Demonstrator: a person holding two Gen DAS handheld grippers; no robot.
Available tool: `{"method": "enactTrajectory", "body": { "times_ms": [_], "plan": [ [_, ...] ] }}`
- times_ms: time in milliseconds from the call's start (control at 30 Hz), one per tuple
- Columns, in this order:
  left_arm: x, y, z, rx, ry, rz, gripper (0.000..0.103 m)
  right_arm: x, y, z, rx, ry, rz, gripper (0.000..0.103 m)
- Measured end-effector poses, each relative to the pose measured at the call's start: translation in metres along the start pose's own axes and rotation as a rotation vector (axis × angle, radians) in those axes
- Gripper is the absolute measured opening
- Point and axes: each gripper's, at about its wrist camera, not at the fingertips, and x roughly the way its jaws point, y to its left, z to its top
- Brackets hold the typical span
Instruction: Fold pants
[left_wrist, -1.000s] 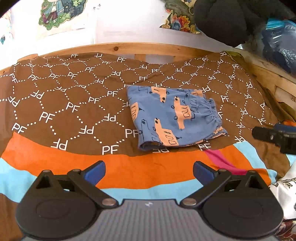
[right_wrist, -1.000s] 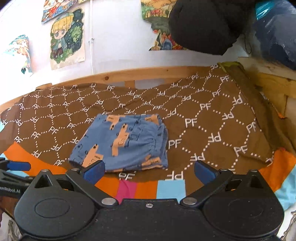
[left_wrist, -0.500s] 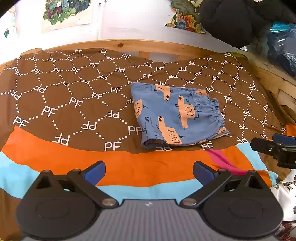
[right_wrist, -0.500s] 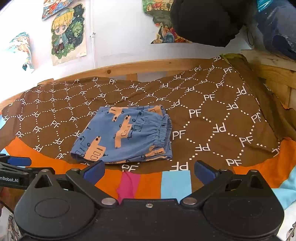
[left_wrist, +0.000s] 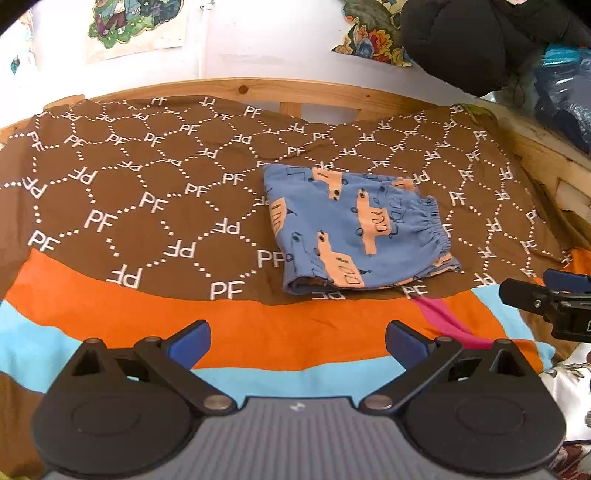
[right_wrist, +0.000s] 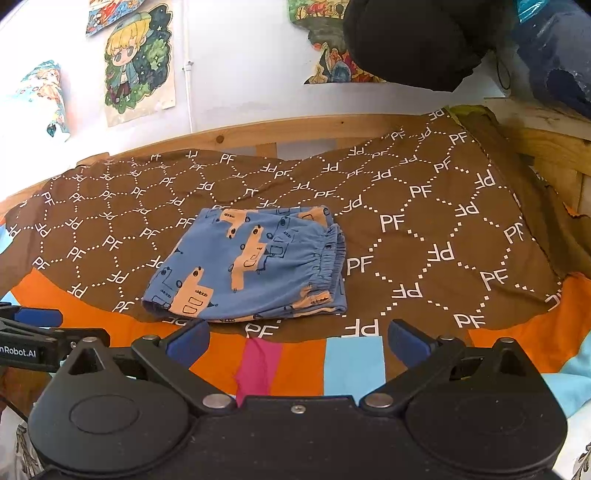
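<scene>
The pants (left_wrist: 354, 229) lie folded into a compact rectangular stack on the brown "PF" patterned blanket (left_wrist: 147, 192), just beyond the blanket's orange stripe (left_wrist: 288, 325). They are blue with peach vehicle prints. The gathered elastic waistband (right_wrist: 328, 266) forms the stack's right edge; the folded edge with layered hems faces the grippers.

Handling assessment: the fabric appears thin, soft and light. It offers no stiffness, so an unsupported part will likely sag, and the upper layers may slide over one another if pulled from one side only. The waistband is the thickest, firmest section and is the likeliest secure pinch point. The near left corner (right_wrist: 155, 304), where the layers separate slightly, gives a second point of entry. Any further fold probably calls for a hold at both ends at once.

The left gripper (left_wrist: 297, 341) has its jaws spread wide, holds nothing and touches nothing; it hovers over the orange stripe. The right gripper (right_wrist: 297, 341) is likewise spread wide and empty, just short of the stack's near edge.
</scene>
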Motion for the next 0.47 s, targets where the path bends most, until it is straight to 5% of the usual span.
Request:
{"method": "enactTrajectory", "body": {
  "times_ms": [467],
  "plan": [
    [0.0007,0.0006,-0.0005,0.015,0.004,0.04,0.103,0.002,0.0002,-0.0015,-0.005,0.009,0.009,0.102]
  ]
}}
